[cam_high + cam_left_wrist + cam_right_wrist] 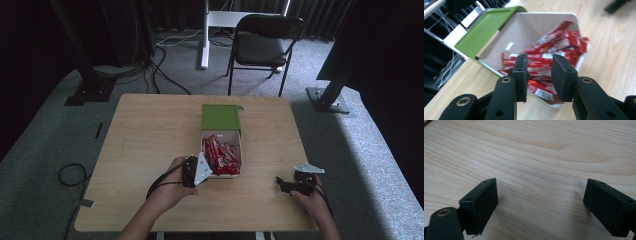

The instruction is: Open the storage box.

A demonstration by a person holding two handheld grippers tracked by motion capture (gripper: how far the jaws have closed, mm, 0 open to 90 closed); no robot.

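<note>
Two grippers | left gripper (539, 75) nearly closed, empty, just above red foil sachets (549, 53) lying crosswise in white box (530, 23) | right gripper (541, 207) wide open, empty, well apart on wooden surface (549, 150)

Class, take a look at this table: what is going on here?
A person sits at a light wooden table with a claw in each hand. The left claw hovers over a white open box filled with red sachets, its jaws nearly closed with a narrow gap between them, and nothing visibly gripped. The box's green sliding lid is pushed back towards the far side. The right claw rests apart on bare wood, jaws wide open and empty.
</note>
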